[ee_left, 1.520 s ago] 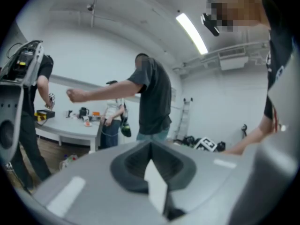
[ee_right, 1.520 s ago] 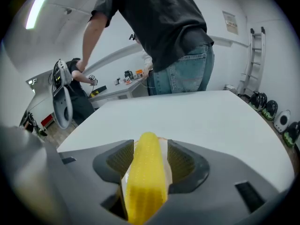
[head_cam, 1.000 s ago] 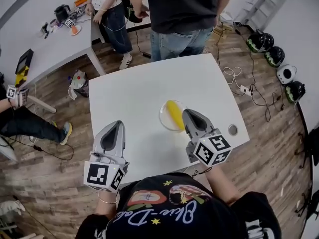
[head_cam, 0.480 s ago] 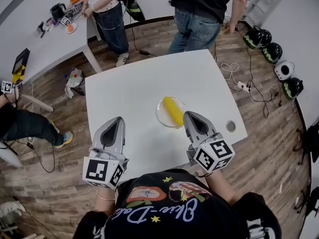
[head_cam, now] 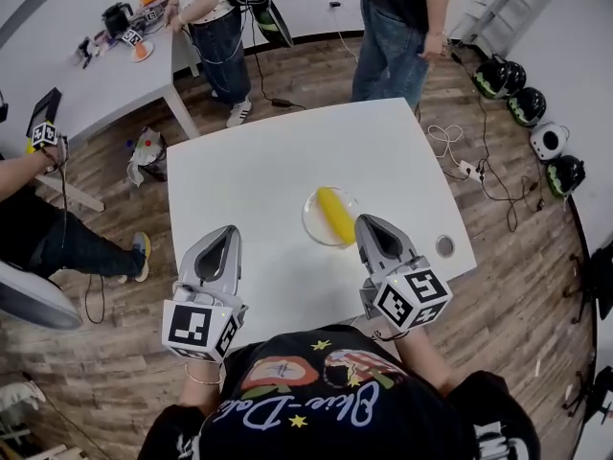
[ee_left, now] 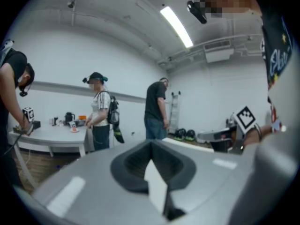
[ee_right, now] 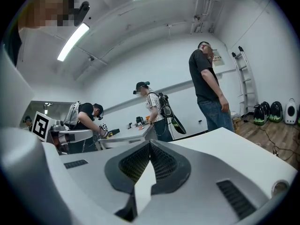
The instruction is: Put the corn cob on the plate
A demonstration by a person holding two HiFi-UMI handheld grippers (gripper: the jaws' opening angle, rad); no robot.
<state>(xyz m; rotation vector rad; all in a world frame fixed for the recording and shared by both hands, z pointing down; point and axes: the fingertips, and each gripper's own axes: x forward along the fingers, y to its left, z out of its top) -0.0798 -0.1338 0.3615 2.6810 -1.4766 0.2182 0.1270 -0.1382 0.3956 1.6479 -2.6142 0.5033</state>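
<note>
A yellow corn cob [head_cam: 334,213] lies on a clear round plate [head_cam: 313,223] in the middle of the white table [head_cam: 259,180]. My right gripper [head_cam: 370,224] sits just right of the plate near the table's front edge, jaws shut with nothing between them. My left gripper [head_cam: 228,234] rests over the table's front left, apart from the plate, jaws shut and empty. The right gripper view [ee_right: 149,146] and the left gripper view [ee_left: 151,146] show closed jaws only; neither shows the corn.
A round cable port [head_cam: 444,246] is set in the table's right front corner. Two people [head_cam: 397,17] stand beyond the far edge. A second white table [head_cam: 86,75] with clutter is at the far left. Helmets [head_cam: 508,84] and cables lie on the floor to the right.
Both grippers stay in place. The person in jeans behind the table has walked to the right, and the head view has shifted slightly.
</note>
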